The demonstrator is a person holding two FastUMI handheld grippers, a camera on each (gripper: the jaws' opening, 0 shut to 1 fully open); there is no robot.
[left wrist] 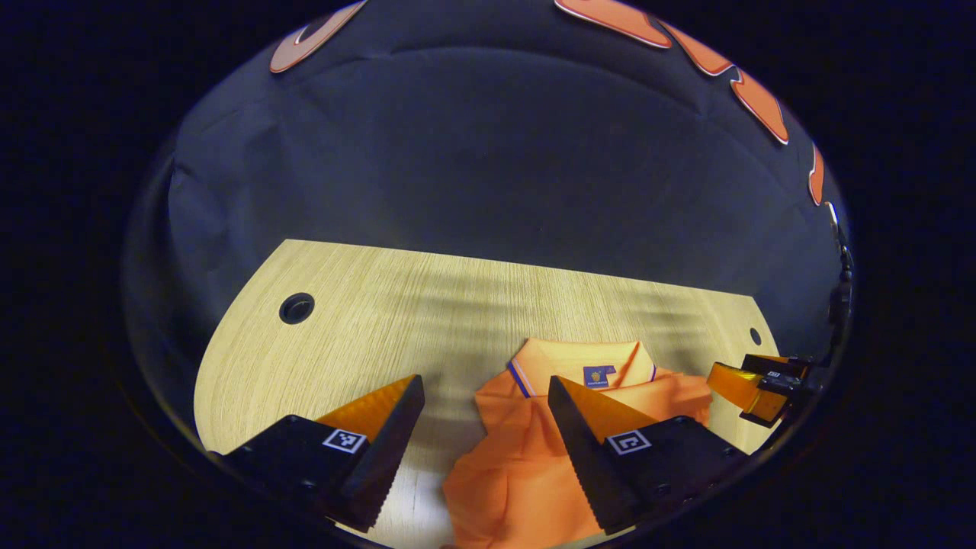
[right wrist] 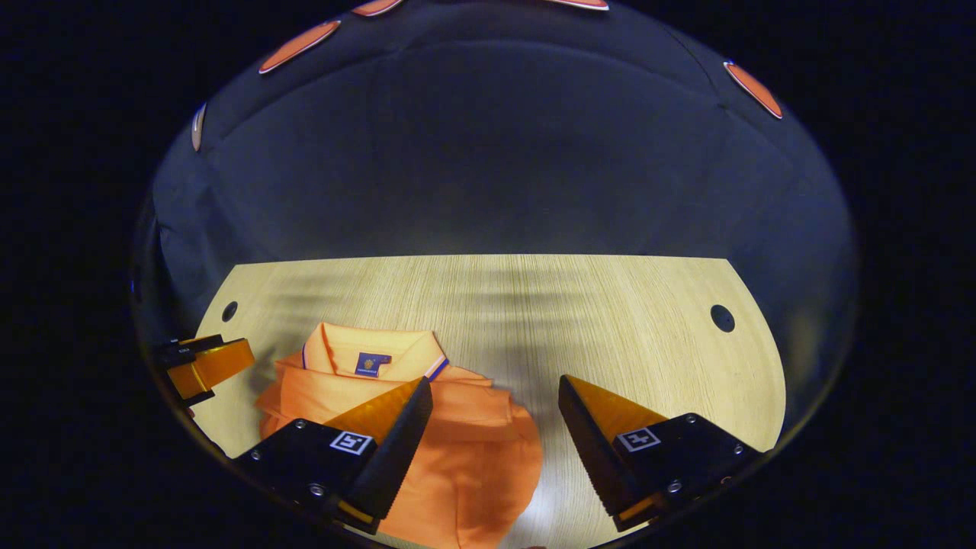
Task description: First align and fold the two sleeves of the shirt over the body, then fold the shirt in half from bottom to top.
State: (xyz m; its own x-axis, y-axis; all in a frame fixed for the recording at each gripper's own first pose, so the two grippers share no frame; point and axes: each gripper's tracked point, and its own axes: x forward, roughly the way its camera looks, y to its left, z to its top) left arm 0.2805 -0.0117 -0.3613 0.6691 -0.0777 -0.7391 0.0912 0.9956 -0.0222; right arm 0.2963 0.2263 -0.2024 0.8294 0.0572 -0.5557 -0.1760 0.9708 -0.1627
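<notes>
While the left tool (left wrist: 486, 415) hangs wide apart and holding nothing above the pale wooden bench (left wrist: 366, 305), the orange shirt (left wrist: 549, 450) lies folded below it, collar (left wrist: 583, 366) toward the far edge. Rightward, the right tool (right wrist: 496, 415) is likewise spread wide and empty, the shirt (right wrist: 457, 457) under its left finger, bare bench (right wrist: 610, 320) under its right.

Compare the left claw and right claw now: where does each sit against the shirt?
The left claw frames the shirt's left edge; its right finger overlaps the orange shirt in view and its left finger the bare table. The right claw mirrors that: left finger over the shirt, right finger over the table. Both are open, holding nothing, pointing toward the collar end.
</notes>
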